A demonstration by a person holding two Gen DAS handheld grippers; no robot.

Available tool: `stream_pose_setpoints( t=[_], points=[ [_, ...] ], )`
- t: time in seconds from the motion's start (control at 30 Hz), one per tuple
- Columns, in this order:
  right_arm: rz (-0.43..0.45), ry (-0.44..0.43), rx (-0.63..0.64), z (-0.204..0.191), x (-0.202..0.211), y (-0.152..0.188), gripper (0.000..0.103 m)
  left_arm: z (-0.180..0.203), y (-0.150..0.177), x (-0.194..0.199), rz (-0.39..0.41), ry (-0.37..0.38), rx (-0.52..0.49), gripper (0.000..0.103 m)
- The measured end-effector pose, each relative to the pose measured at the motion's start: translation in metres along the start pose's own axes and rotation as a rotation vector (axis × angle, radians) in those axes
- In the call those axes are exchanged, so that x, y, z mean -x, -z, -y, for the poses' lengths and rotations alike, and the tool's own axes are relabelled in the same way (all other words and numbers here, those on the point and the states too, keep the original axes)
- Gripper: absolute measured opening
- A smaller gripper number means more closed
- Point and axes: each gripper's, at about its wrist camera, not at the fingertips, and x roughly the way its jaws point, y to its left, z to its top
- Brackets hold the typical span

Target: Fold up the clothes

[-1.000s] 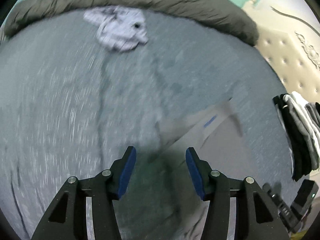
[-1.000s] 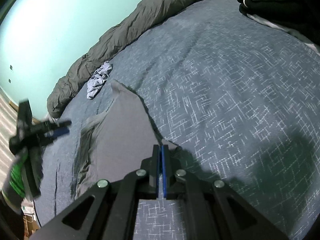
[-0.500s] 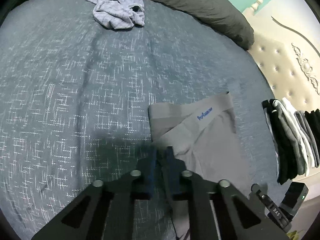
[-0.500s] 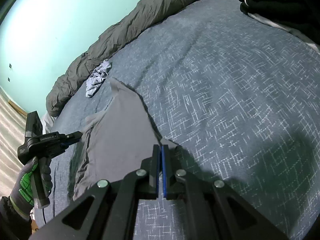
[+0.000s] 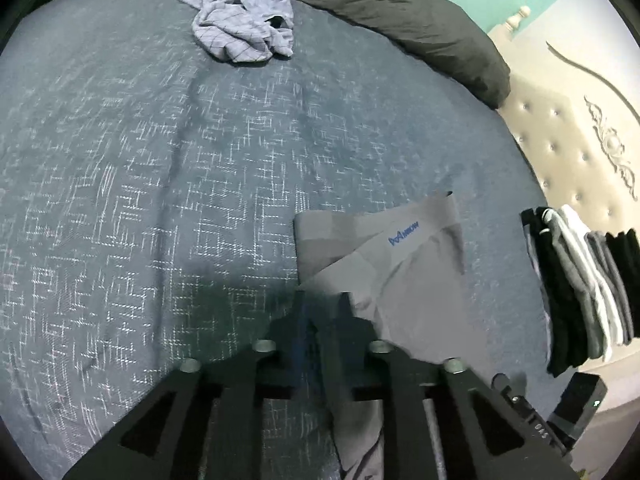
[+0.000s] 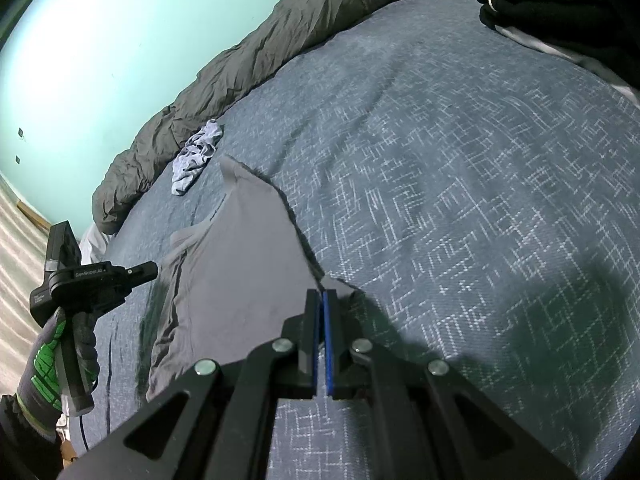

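Grey briefs (image 5: 408,280) with a blue logo on the waistband lie on the dark blue patterned bedsheet (image 5: 160,200). My left gripper (image 5: 324,304) sits at their near left edge, blurred, its jaws opening with a narrow gap; the pads do not press the cloth, which runs on beneath the gripper. In the right wrist view my right gripper (image 6: 322,300) is shut on a corner of the grey briefs (image 6: 248,248), lifting that corner slightly. The left gripper (image 6: 148,268) shows at the garment's far side, held by a gloved hand (image 6: 48,364).
A crumpled light blue checked garment (image 5: 240,28) lies near the rolled dark grey duvet (image 5: 400,12) along the bed's far edge. A stack of folded black, grey and white clothes (image 5: 580,280) stands by the tufted headboard (image 5: 580,140). The right gripper's body (image 5: 576,408) shows at lower right.
My left gripper came down onto the briefs' edge with open jaws, shut there, and now its jaws have parted again. The right gripper stayed shut on its corner.
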Motion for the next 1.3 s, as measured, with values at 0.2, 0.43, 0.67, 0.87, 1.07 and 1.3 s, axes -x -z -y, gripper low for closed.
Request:
stream_pose_setpoints(
  t=[0.2, 0.43, 0.67, 0.87, 1.07, 1.3],
  points=[
    [-0.001, 0.001, -0.001, 0.001, -0.001, -0.001, 0.002, 0.004, -0.002, -0.009, -0.008, 0.012, -0.023, 0.015],
    [-0.003, 0.001, -0.002, 0.001, -0.001, -0.001, 0.002, 0.001, -0.004, -0.002, 0.014, 0.026, -0.005, 0.007],
    [-0.005, 0.001, 0.006, 0.000, -0.001, 0.001, 0.002, -0.009, -0.020, -0.002, 0.025, 0.025, 0.077, 0.007],
    [-0.003, 0.007, 0.017, -0.001, 0.000, 0.000, 0.002, -0.011, -0.042, -0.016, -0.011, 0.030, 0.144, 0.007],
    [-0.008, 0.008, 0.014, 0.000, 0.000, 0.001, 0.002, -0.012, -0.052, -0.032, -0.055, -0.009, 0.173, 0.010],
    [-0.018, 0.012, 0.004, 0.001, -0.002, 0.001, 0.002, -0.009, -0.051, -0.035, -0.070, -0.047, 0.155, 0.024]
  ],
)
